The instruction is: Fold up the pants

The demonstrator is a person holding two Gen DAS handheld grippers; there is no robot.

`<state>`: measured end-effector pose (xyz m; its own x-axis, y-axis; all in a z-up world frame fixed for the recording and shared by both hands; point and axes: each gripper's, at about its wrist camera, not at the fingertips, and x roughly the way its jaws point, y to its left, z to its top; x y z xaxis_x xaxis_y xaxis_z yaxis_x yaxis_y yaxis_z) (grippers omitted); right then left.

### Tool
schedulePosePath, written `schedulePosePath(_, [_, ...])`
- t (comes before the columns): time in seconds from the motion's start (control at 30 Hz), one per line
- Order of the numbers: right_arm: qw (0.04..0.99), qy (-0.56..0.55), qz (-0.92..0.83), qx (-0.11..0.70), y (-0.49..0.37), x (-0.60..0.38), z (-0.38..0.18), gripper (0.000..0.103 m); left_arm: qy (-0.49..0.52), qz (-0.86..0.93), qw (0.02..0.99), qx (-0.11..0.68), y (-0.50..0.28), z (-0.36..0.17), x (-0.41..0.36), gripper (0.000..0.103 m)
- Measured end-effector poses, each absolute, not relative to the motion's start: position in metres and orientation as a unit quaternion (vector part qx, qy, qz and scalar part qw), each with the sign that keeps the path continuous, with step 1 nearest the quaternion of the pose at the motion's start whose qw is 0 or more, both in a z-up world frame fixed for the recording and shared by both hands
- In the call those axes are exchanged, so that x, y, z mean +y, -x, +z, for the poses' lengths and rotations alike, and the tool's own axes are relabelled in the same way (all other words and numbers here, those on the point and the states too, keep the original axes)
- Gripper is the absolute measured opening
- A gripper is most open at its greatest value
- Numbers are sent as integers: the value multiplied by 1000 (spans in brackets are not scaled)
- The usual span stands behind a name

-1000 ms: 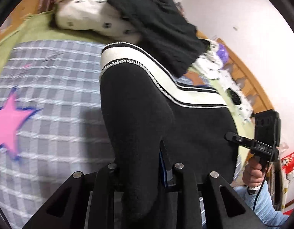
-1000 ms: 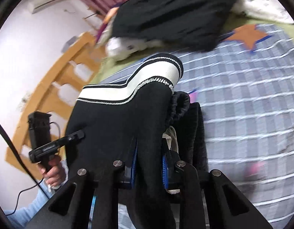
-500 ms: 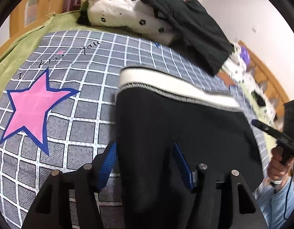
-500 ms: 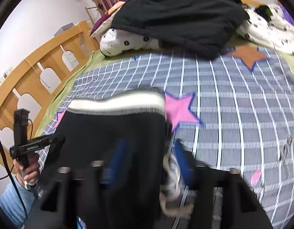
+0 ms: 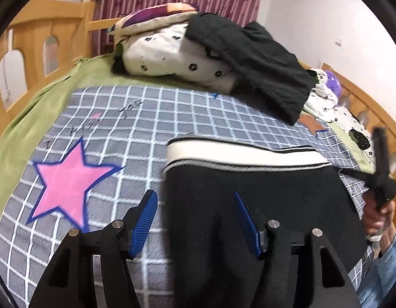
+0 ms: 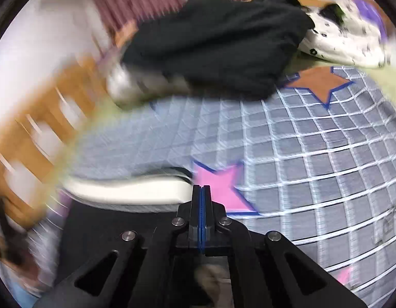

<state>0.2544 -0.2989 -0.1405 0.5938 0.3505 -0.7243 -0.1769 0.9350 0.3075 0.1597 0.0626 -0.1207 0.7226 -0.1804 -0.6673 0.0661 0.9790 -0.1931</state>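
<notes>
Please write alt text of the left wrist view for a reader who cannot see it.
Black pants with a white waistband lie flat on a grey checked blanket, between the open blue pads of the left tool. A pink star is printed at left; pillows and dark clothes lie behind.

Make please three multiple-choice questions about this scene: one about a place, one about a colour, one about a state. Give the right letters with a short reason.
1. Where do the pants lie?
A. on the checked blanket
B. on the floor
C. on a chair

2. What colour is the star beside the pants?
A. green
B. pink
C. yellow

3. How stand the grippers?
A. both open
B. left shut, right open
C. left open, right shut

Answers:
1 A: the black pants lie flat on the grey checked blanket.
2 B: the star is pink with a blue edge.
3 C: the left gripper has its pads apart, clear of the cloth; the right gripper has its pads pressed together on nothing.
</notes>
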Motion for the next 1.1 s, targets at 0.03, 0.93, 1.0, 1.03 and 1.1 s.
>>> schedulePosePath(0.03, [876,-100,158,445,-259,-295,-147,0,73,-70,923,370,-166,-119,59,60])
schedulePosePath(0.93, [888,65,160,425,-280,-207,-150,12,30,-73,902,424,-228,-161,29,51])
schedulePosePath(1.0, [892,64,149,422,-266,-208,-142,16,40,-86,897,433,-219,-161,30,55])
schedulePosePath(1.03, [894,61,146,420,-261,-209,-139,17,41,-93,894,436,-210,-159,30,56])
schedulePosePath(1.1, [895,52,152,416,-243,-217,-130,30,22,-88,899,427,-194,-156,27,58])
